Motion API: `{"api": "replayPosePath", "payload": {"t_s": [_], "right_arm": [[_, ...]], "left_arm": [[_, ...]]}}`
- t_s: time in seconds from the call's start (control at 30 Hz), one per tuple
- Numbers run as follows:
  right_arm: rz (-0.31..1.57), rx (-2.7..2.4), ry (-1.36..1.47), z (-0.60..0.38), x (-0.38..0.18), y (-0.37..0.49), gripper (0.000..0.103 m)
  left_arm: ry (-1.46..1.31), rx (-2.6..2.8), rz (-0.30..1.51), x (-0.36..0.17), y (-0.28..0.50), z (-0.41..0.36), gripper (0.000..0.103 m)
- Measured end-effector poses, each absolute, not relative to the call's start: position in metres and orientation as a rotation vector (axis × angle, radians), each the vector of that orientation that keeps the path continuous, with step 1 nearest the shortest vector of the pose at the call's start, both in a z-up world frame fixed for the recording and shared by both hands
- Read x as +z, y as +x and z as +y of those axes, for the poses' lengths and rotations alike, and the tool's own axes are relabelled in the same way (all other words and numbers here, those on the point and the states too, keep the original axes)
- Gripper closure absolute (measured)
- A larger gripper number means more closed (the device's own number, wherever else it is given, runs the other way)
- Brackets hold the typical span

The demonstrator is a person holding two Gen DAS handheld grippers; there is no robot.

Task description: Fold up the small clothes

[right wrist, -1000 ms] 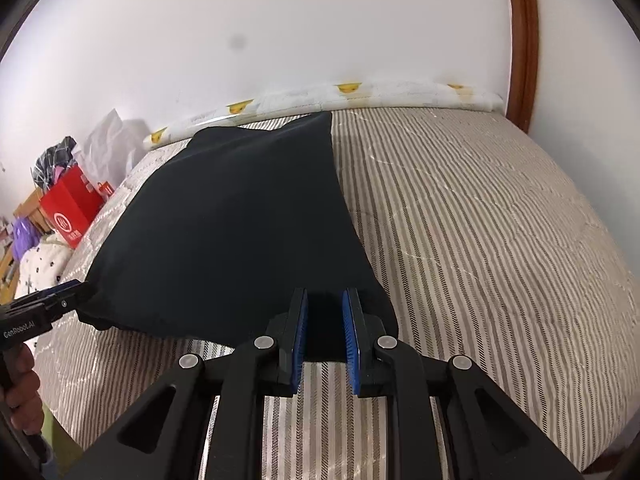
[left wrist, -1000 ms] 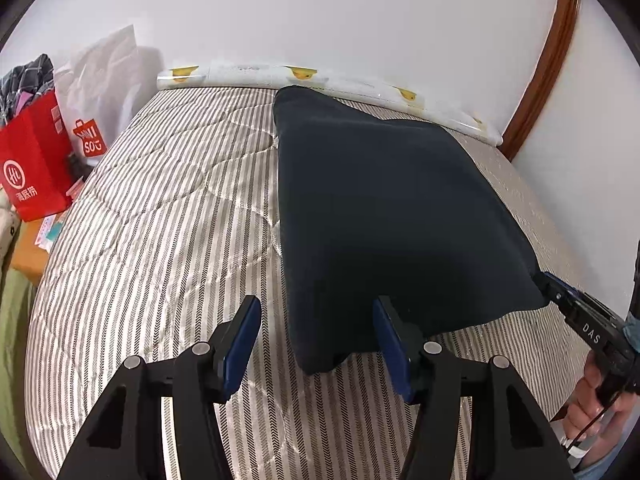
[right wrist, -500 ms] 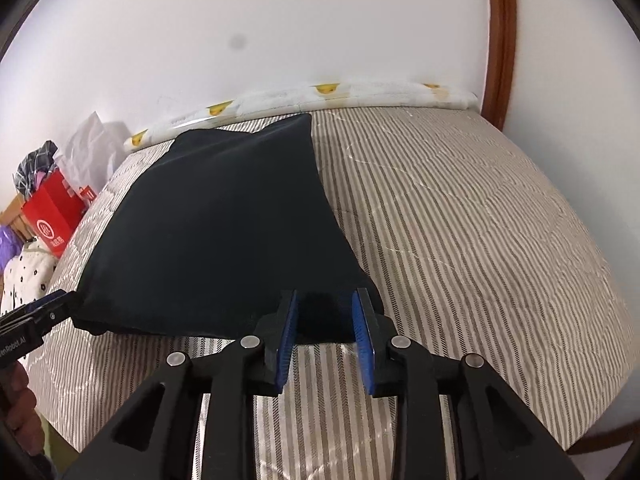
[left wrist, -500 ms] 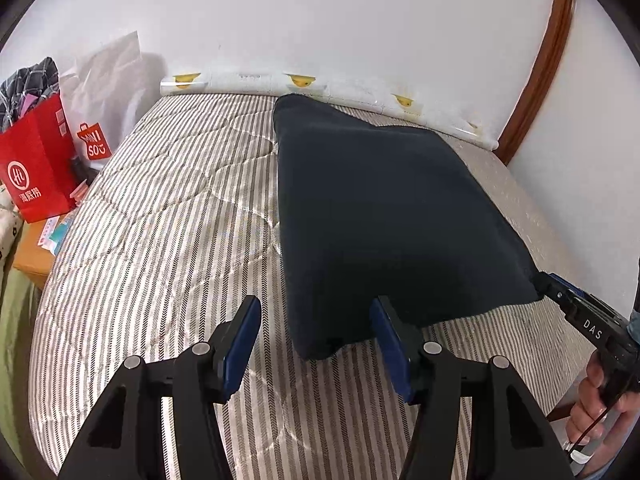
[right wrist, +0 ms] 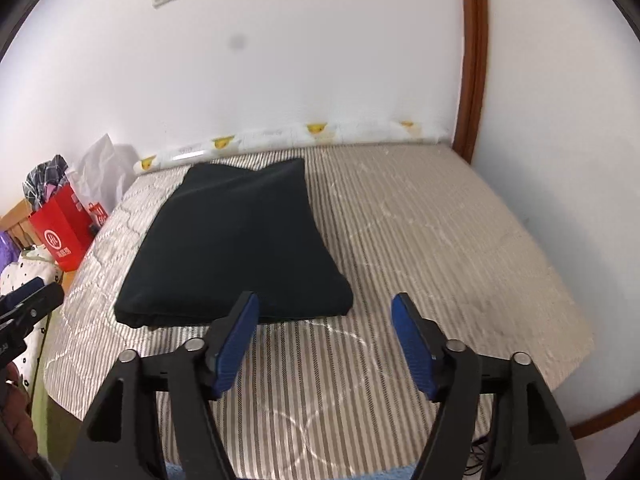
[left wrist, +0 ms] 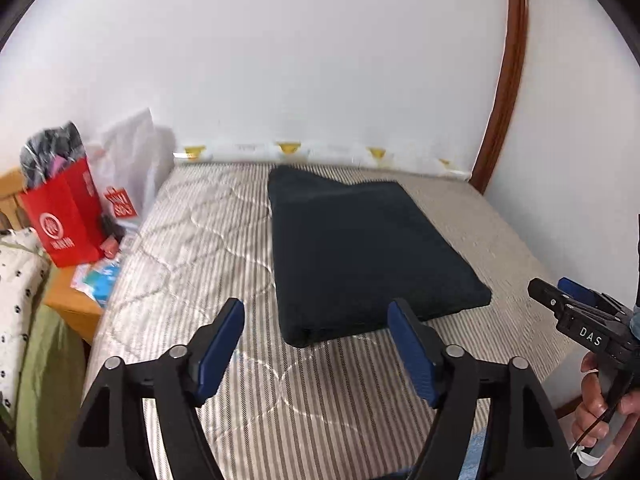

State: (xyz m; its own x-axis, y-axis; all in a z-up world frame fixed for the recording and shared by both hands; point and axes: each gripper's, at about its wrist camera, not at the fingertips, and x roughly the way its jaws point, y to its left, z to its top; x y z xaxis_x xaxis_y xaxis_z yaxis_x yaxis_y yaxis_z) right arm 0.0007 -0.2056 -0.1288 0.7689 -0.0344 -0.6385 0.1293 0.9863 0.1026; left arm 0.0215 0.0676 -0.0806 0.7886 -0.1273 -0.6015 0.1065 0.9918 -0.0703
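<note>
Cloth (left wrist: 360, 248), dark and folded into a thick rectangle, lies flat on the striped bed (left wrist: 192, 248); we take the cloth as our landmark. Its far edge reaches near the white roll (left wrist: 288, 150) with yellow marks along the wall, and its near edge faces both tongs.

Our left gripper (left wrist: 316, 344) hangs above the bed on the near side of the cloth. Its jaws are opening and stand wide apart, and nothing is between them: the near left corner of the cloth shows in the gap, but the blue pads (left wrist: 222, 348) are clear of it. In this view the right pad overlaps the cloth's near edge, yet we see no pressing on the fabric.

Our right gripper (right wrist: 324, 340) likewise sits on the near side of the cloth, by its near right corner. Its jaws are opening too, wide, and hold nothing; the left pad (right wrist: 236, 344) overlaps the cloth's near edge in the picture, while the right pad stands over bare bed to the right of the cloth.

From the left camera we see the right gripper (left wrist: 576, 316) off the cloth's right corner, held by a hand (left wrist: 600, 404). From the right camera the left gripper's tip (right wrist: 28, 304) shows left of the cloth.

Left of the cloth, past the bed's edge, stand a red bag (left wrist: 64, 220) and a white bag (left wrist: 128, 168).
</note>
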Motion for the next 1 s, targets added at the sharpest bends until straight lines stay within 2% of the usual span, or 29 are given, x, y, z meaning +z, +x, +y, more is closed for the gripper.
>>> {"api": "replayPosePath", "payload": {"t_s": [0.1, 0.13, 0.23, 0.4, 1.0], "right_arm": [[0.684, -0.078, 0.134, -0.205, -0.121, -0.014, 0.027], [0.688, -0.092, 0.131, -0.205, -0.119, -0.018, 0.020], [0.653, -0.111, 0.118, -0.203, -0.113, -0.031, 0.010], [0.635, -0.127, 0.081, -0.197, -0.105, -0.050, 0.004], [0.610, -0.126, 0.070, -0.189, -0.094, -0.066, 0.003]], "left_arm": [[-0.005, -0.113, 0.638, -0.073, 0.005, 0.063, 0.020], [0.001, -0.113, 0.633, -0.071, 0.003, 0.062, 0.020], [-0.015, -0.106, 0.613, -0.066, -0.010, 0.062, 0.018], [-0.060, -0.123, 0.599, -0.061, -0.026, 0.065, 0.017], [-0.043, -0.103, 0.596, -0.061, -0.036, 0.065, 0.017]]}}
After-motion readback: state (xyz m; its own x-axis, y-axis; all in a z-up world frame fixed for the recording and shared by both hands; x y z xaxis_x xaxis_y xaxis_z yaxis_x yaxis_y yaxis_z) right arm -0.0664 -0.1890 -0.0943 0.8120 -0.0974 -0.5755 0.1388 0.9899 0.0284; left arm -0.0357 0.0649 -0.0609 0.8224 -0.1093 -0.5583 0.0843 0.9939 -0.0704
